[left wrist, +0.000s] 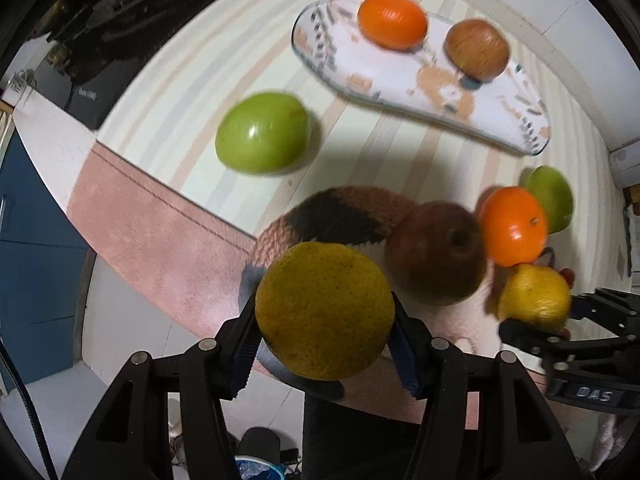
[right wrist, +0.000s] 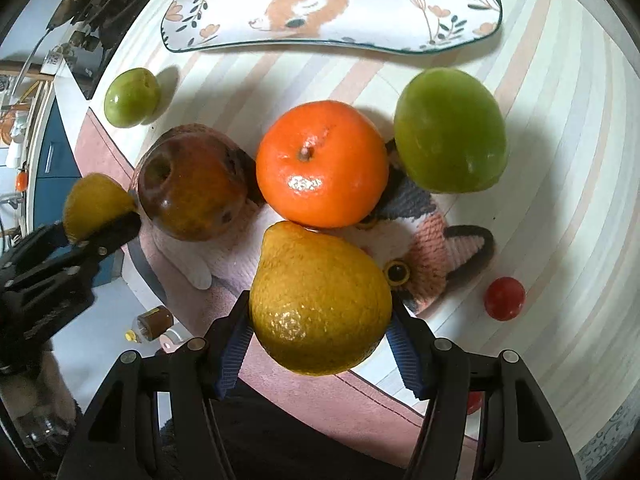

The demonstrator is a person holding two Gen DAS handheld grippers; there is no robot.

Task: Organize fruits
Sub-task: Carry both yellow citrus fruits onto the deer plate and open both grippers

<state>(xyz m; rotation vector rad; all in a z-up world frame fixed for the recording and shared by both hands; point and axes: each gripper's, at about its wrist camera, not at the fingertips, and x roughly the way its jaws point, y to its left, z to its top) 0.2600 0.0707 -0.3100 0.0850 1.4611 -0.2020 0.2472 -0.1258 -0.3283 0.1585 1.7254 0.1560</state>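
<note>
L gripper is clamped on a yellow citrus, and R gripper on a lemon, both held above the near table edge. Just beyond sit an apple, orange and green fruit on a knitted cat. The plate at the far side carries another orange & apple; a 2nd green fruit sits far left, w/ a cherry tomato near right.

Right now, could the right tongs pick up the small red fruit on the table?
Probably not: the right tongs are already shut on a yellow lemon. The small red fruit itself lies uncovered on the table.
</note>
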